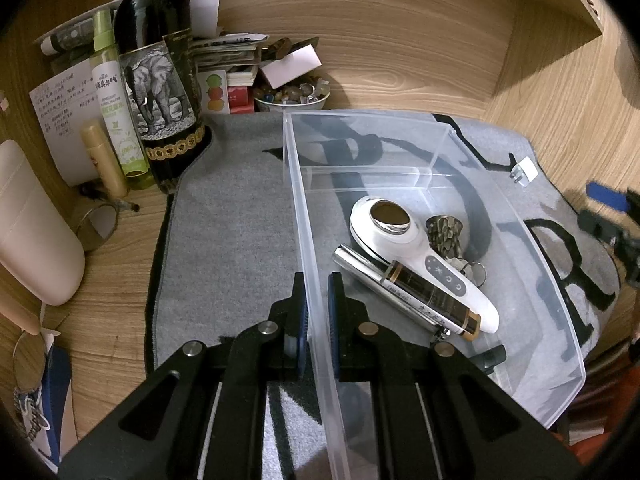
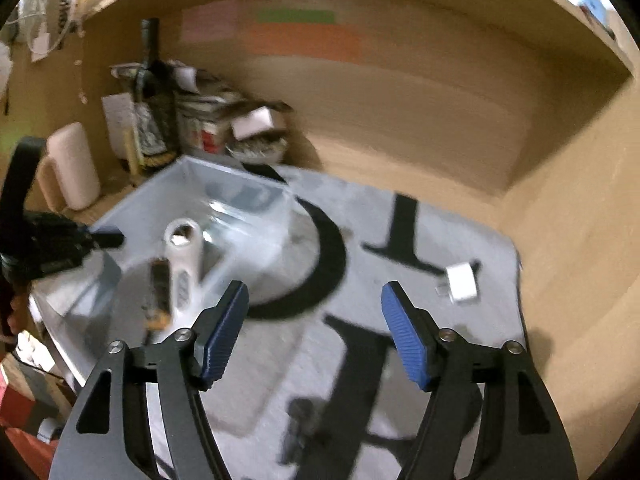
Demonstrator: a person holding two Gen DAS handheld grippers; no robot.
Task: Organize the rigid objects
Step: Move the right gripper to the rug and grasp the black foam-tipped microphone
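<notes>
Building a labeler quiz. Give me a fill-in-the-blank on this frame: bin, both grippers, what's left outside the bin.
1. The left gripper is shut on the side wall of the clear ____.
2. The right gripper is ____ and holds nothing.
3. The white massager lies ____ the clear bin.
4. The white charger plug lies on the grey ____, outside the bin.

Missing words: bin; open; inside; mat

free: grey mat [image 2: 360, 320] right of clear bin [image 1: 400, 168] | obstacles: white plug [image 2: 462, 282], bottles [image 1: 156, 60] far-left

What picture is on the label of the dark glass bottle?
A black-and-white elephant on the dark glass bottle; left wrist view.
</notes>
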